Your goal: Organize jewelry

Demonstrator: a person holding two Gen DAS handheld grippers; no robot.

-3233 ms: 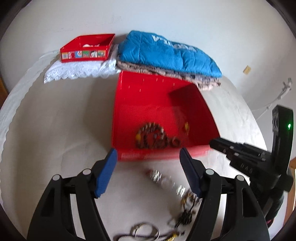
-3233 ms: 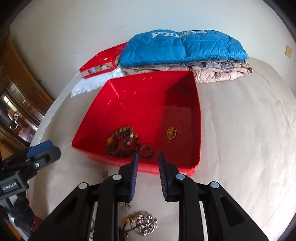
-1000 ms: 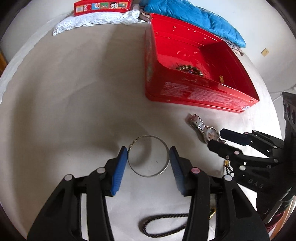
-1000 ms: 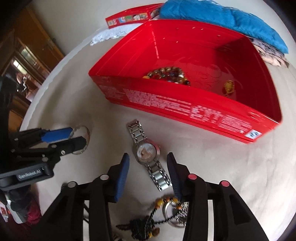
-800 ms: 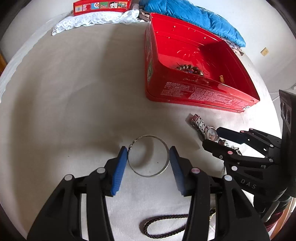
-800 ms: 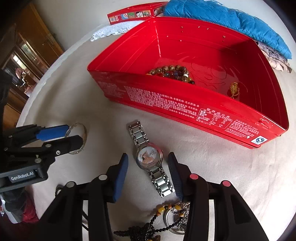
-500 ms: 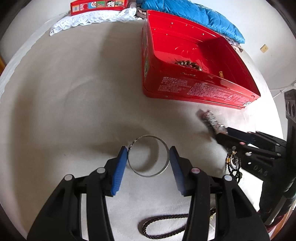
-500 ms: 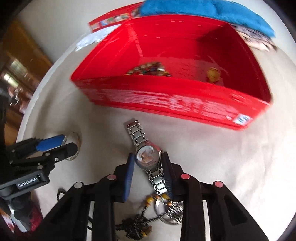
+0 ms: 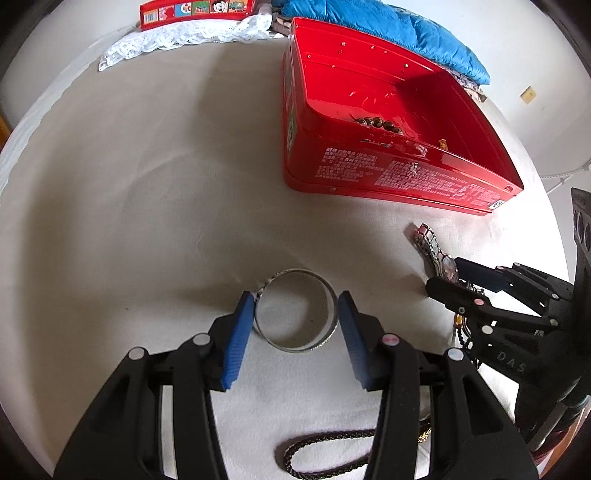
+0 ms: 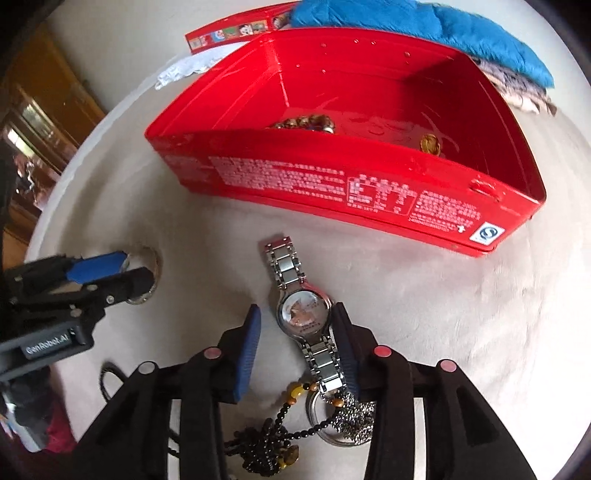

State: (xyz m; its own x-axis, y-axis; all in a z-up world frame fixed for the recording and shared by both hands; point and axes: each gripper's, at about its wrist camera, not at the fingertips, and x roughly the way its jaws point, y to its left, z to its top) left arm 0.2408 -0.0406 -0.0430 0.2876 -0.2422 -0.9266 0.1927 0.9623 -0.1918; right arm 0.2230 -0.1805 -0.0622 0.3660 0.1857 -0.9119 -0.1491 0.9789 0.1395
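**Red, Blue and Silver on Cream**

Glossy red tin [image 10: 369,192] with white print, upper centre. Silver watch [image 10: 304,314], pale dial, lower centre. Silver bangle [image 9: 295,310]. Black braided cord [image 9: 321,454], bottom. Blue quilted jacket [image 9: 388,26], white lace cloth [image 9: 184,37], top. Cream bed [image 9: 129,184].

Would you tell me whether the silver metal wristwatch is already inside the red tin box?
Out: the silver metal wristwatch lies on the cloth before the red tin box.

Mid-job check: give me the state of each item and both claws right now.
Left claw: open, straddling the bangle.
Bangle: flat on the table.
Right claw: open, around the watch.
Watch: on the table, face up.
Red tin: open, beads inside.
Black cord: loose on the table.
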